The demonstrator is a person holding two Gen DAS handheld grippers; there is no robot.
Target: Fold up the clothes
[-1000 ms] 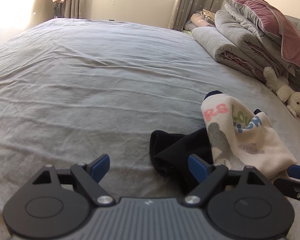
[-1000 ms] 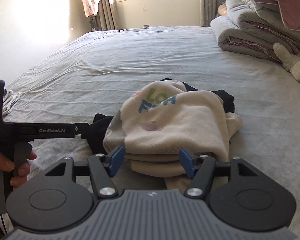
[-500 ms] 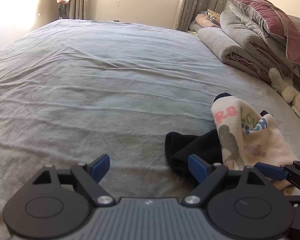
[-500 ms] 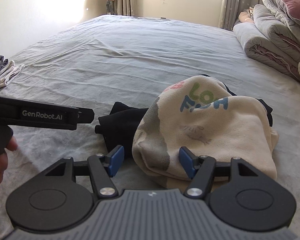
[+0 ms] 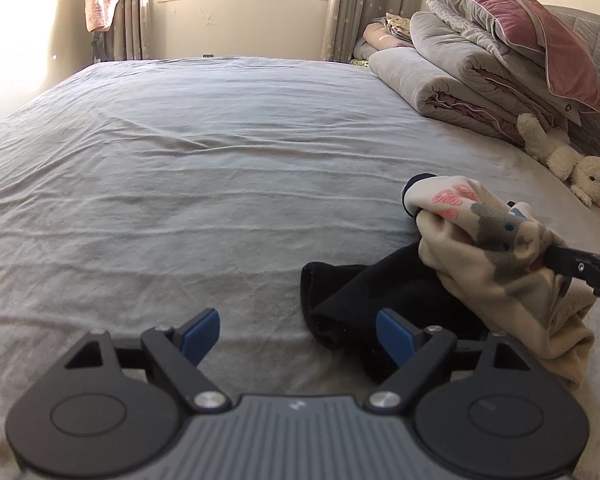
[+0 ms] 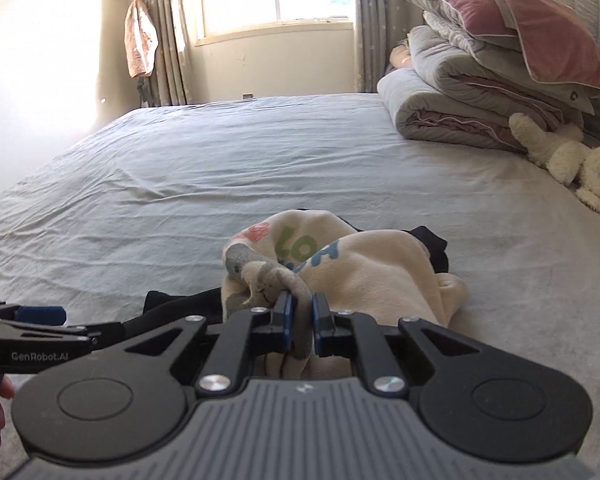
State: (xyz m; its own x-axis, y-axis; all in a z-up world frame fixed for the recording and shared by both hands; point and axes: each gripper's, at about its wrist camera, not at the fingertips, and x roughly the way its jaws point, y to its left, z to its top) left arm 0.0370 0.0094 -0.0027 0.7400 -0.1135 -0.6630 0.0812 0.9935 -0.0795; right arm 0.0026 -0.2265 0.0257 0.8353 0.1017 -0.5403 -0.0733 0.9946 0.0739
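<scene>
The right claw (image 6: pixel 300 322) has closed: half a second ago its blue pads stood wide apart on either side of the cream garment (image 6: pixel 364 268), and now they pinch a bunched fold of that cloth between them, at the part printed with a grey animal. The pinched fold has gathered up toward the pads, so the garment is no longer the smooth dome it was a moment ago. In the left wrist view the same grip shows at the right edge, the cream garment (image 5: pixel 496 252) puckered around the dark fingertip there.

The left claw (image 5: pixel 298 330) is still wide open and holds nothing. It hovers low over the grey bed (image 5: pixel 188 168), with the edge of the black garment (image 5: pixel 364 300) lying just ahead of its right pad.

Both garments sit in a crumpled heap near the front right of the bed, the cream one on top of the black one. Folding itself has not begun. The fresh grip suggests the cream garment is about to be lifted off the heap and spread out, which would likely need the left claw to take a second corner.
</scene>
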